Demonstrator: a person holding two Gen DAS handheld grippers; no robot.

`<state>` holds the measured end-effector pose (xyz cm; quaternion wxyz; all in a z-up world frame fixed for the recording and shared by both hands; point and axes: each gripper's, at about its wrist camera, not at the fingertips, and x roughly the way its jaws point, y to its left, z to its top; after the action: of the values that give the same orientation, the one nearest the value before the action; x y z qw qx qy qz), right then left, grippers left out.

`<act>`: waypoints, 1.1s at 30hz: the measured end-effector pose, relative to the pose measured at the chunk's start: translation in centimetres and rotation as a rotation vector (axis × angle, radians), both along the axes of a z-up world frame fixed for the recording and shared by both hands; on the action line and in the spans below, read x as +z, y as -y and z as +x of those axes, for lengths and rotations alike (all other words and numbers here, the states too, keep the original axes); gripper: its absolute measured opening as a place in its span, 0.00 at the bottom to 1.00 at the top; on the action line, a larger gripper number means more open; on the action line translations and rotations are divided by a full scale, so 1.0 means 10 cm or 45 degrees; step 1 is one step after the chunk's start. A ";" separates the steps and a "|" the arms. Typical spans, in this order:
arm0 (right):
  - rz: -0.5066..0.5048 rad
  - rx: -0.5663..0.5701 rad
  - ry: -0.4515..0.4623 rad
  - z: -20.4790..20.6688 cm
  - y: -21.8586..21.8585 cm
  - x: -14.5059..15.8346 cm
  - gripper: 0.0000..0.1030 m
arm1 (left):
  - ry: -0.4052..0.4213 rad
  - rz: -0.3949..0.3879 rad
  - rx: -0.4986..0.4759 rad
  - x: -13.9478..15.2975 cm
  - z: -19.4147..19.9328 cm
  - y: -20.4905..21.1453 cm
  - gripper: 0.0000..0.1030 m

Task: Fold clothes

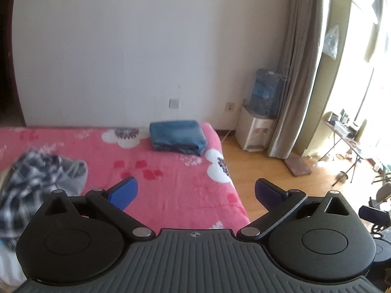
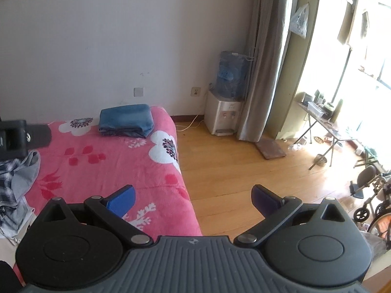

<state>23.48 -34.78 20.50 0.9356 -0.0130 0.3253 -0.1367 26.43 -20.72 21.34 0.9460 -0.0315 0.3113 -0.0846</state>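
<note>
I hold the left gripper (image 1: pixel 195 193) and right gripper (image 2: pixel 193 199) level above the pink floral bed (image 1: pixel 176 185), both spread wide with nothing between the blue pads. On the bed, crumpled plaid clothes (image 1: pixel 31 183) lie at its left; folded blue denim (image 1: pixel 177 138) sits by the wall. Beyond the bed stands a water dispenser (image 2: pixel 226 102).

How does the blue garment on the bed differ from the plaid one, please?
The blue garment is folded into a neat flat stack; the plaid garment lies crumpled in a loose heap. The blue one is a plain colour, the plaid one checked dark and white. The blue one sits by the wall, the plaid one nearer the cameras. Both rest on the pink blanket.
</note>
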 end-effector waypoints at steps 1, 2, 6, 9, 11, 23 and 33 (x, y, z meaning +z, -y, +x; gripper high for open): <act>-0.008 -0.009 0.002 0.01 -0.01 0.01 1.00 | -0.008 0.023 0.005 0.00 0.01 0.04 1.00; -0.014 -0.014 0.005 0.02 -0.02 0.02 1.00 | 0.009 0.045 0.004 0.01 0.01 0.07 1.00; -0.009 -0.014 0.013 0.07 -0.04 0.04 1.00 | 0.049 0.104 -0.005 0.01 0.02 0.12 1.00; 0.025 -0.012 0.019 0.10 -0.04 0.04 1.00 | 0.014 0.117 -0.001 -0.02 0.10 0.11 1.00; 0.048 -0.017 0.024 0.13 -0.03 0.04 1.00 | -0.030 0.123 0.009 -0.05 0.16 0.10 1.00; 0.103 -0.026 0.034 0.17 -0.01 0.05 1.00 | -0.092 0.106 0.080 -0.04 0.19 0.00 1.00; 0.089 -0.031 0.028 0.14 -0.01 0.06 1.00 | -0.102 0.108 0.108 -0.05 0.23 -0.02 1.00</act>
<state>24.88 -34.64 21.08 0.9373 0.0251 0.3196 -0.1368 28.71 -20.51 20.87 0.9360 -0.0077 0.3507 -0.0300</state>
